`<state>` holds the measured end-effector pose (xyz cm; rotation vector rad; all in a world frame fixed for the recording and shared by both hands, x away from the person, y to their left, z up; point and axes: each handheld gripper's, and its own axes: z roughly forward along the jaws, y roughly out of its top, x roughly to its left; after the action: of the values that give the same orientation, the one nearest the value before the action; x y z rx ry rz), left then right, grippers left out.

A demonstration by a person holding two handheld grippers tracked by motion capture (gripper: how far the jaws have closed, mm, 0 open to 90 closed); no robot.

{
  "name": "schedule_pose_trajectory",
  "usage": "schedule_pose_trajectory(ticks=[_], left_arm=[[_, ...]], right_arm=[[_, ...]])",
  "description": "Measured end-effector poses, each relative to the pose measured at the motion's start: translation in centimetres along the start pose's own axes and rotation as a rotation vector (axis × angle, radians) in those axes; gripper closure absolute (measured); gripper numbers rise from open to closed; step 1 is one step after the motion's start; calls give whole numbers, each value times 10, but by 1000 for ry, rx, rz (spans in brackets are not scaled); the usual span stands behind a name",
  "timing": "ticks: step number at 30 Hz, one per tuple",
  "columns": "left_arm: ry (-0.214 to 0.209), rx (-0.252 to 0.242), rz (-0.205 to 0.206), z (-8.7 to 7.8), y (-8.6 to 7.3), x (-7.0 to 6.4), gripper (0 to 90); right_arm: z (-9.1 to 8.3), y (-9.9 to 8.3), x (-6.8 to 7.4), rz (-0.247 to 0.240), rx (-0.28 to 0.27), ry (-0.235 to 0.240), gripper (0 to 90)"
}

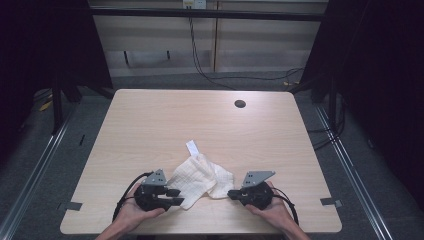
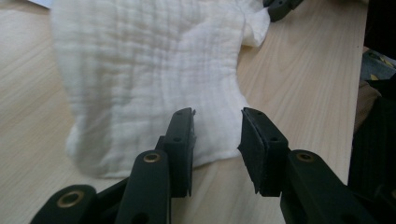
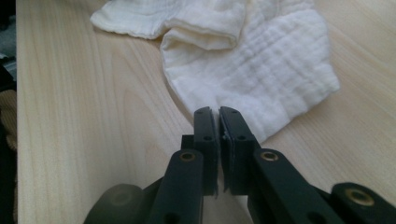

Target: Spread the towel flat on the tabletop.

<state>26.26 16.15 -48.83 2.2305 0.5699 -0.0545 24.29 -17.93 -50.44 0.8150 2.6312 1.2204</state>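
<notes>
Nearest you, at the front edge of the worktop (image 1: pixel 150 120), your left hand (image 1: pixel 131 214) held the left claw (image 1: pixel 176 197) and your right hand (image 1: pixel 272 206) held the right claw (image 1: pixel 231 193), both pointing inward toward each other.

Left claw: jaws stood clearly apart w/ a wide gap, nothing between them. In the left gripper view the tips sat over the near edge of the white cloth (image 2: pixel 149 79); whether they touched the fabric can't be told.

Right claw: jaws were pressed together, only a hairline slit between the pads. In the right gripper view the tips met right at the cloth's near edge, approx. on the hem; can't tell whether fabric was pinched between them.

Between the two claws: the cloth lay crumpled on the worktop, front-centre, partly folded over itself, w/ a rolled fold along its upper part in the right gripper view. Texture was crinkled and gauze-like.

Just beyond the cloth, touching its far corner: a small white tag (image 1: pixel 192 147).

Farther back, right of centre: a round dark cable hole (image 1: pixel 240 104) in the worktop, well apart from the cloth.

Beyond the worktop's far edge: black cables (image 1: pixel 210 75) ran down the wall and across the floor.
</notes>
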Motion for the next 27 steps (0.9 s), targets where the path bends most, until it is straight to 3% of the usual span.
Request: schedule_pose_trajectory(ticks=[5,11,15,19,23,25,26,27], left_arm=[[-39,29,43,13,3,-10,641],[-34,13,48,11,1,-12,652],[-28,53,81,17,1,-15,647],[-38,36,89,19,0,-15,615],[-22,36,111,19,-2,-20,598],[-24,25,105,19,-3,-20,618],[-1,37,128,18,-3,-21,705],[-1,37,128,18,-3,-21,736]], right_arm=[[0,0,-2,27,2,13,871],[0,1,-3,32,4,12,870],[0,1,-3,54,9,19,871],[1,2,-5,74,8,30,872],[2,2,-7,89,4,39,872],[2,2,-8,96,2,43,872],[2,3,-7,91,9,34,872],[2,3,-7,91,9,34,872]])
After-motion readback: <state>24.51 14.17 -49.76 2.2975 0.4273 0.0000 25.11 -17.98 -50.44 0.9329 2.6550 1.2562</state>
